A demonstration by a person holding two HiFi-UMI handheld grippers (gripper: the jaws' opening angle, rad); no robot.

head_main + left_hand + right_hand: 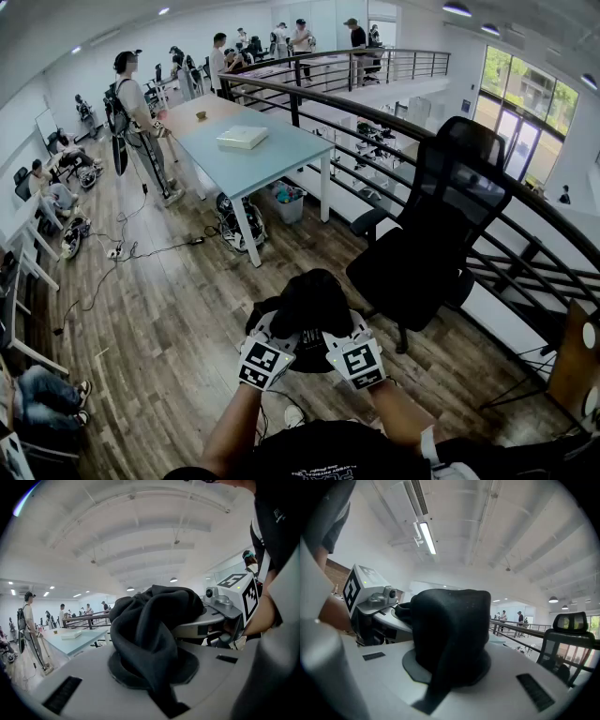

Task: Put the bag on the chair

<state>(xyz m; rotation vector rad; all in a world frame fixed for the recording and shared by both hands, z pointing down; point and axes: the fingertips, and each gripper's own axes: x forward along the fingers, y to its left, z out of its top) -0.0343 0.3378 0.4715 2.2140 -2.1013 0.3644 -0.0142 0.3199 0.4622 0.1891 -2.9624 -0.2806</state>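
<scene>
I hold a black bag point(314, 302) up in front of me with both grippers, above the wooden floor. My left gripper point(281, 330) is shut on a bunched fold of its black fabric point(150, 625). Beside it, my right gripper point(340, 330) is shut on another fold of the bag point(450, 630). Both point upward and stand close together; each shows in the other's view, the right gripper point(229, 604) and the left gripper point(370, 597). The black office chair point(431, 234) stands just right of the bag, its seat lower right of my hands, its mesh back point(569, 637) at the far right.
A curved black railing point(375, 122) runs behind the chair. A light blue table point(272, 159) with a white box point(242, 138) stands ahead to the left, with a bin point(289, 202) beside it. Several people stand or sit at the left and back. Cables point(141, 253) lie on the floor.
</scene>
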